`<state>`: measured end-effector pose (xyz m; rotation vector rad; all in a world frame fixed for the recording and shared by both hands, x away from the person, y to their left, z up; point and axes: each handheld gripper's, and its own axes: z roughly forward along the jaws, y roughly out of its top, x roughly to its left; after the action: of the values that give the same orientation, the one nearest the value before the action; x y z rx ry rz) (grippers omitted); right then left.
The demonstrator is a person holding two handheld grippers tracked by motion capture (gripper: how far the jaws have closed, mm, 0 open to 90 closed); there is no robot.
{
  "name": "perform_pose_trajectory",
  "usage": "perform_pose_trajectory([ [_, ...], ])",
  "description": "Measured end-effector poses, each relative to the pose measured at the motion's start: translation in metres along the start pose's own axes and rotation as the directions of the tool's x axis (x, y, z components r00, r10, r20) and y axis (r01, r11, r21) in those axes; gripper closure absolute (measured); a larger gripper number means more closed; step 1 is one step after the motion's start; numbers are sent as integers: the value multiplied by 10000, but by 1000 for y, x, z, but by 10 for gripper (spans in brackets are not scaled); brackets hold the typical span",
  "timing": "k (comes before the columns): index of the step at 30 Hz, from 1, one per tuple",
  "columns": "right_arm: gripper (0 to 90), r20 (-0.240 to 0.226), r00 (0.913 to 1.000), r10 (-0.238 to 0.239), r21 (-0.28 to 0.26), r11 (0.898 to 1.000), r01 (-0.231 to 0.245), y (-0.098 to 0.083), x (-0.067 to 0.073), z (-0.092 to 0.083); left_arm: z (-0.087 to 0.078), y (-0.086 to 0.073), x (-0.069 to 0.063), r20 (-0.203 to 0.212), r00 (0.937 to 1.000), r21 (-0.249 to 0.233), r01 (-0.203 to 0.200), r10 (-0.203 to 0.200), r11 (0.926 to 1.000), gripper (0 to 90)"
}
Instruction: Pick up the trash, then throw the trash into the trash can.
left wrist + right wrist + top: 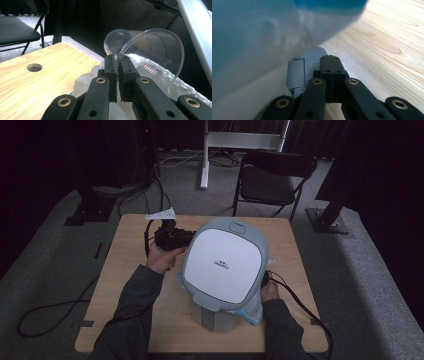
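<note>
My left gripper jaws pinch the clear cup's rim; the cup lies tilted, mouth toward me, over the bag-lined bin. Right gripper jaws clenched, empty, beside the bin

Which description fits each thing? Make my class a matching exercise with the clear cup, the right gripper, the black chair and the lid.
1 clear cup
2 right gripper
3 black chair
4 lid

a standing beyond the table
b white with grey rim
c tilted, rim pinched by left gripper
d shut, empty

Pairs: 1-c, 2-d, 3-a, 4-b
</note>
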<state>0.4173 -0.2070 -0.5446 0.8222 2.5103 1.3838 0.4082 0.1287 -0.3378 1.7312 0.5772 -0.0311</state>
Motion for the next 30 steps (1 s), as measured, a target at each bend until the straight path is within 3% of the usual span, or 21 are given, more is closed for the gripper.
perform_pose_trajectory([
  [27,900,5,10000,-6,3,10000,6,0,0,0,-1,0,2,29,9999,-163,150,-150,9998,867],
  [30,900,4,10000,-9,2,10000,9,0,0,0,-4,0,3,-57,9998,-302,210,-212,9993,826],
])
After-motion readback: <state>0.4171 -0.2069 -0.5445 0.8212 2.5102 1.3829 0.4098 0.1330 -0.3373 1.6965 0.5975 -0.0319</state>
